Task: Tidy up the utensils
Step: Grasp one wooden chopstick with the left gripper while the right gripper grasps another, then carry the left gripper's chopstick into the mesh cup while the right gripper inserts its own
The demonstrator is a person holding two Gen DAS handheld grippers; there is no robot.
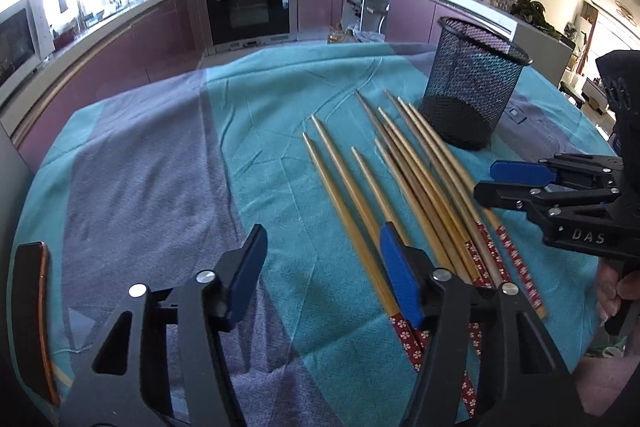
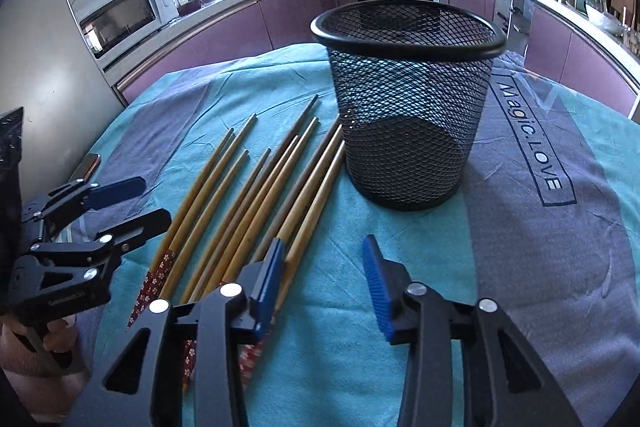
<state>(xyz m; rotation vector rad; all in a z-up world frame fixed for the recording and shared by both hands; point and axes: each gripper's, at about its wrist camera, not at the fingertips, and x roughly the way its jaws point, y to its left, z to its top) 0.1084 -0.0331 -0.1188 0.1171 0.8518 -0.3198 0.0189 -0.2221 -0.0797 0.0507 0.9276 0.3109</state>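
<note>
Table cloth (image 2: 520, 227): chopsticks (image 2: 256, 195), mesh cup (image 2: 408, 115).

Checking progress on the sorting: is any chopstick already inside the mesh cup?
No: the mesh cup stands empty, and all the chopsticks lie on the cloth beside it.

On the cloth (image 2: 560, 227) covering the tabletop I read "Magic.LOVE" printed inside a dark outlined box, just right of the mesh cup (image 2: 408, 107). From the left wrist view I make out the raised letters "DAS" on the black body of the right gripper (image 1: 486, 183); small lettering on the left gripper (image 2: 138, 203) is too blurred to read.
</note>
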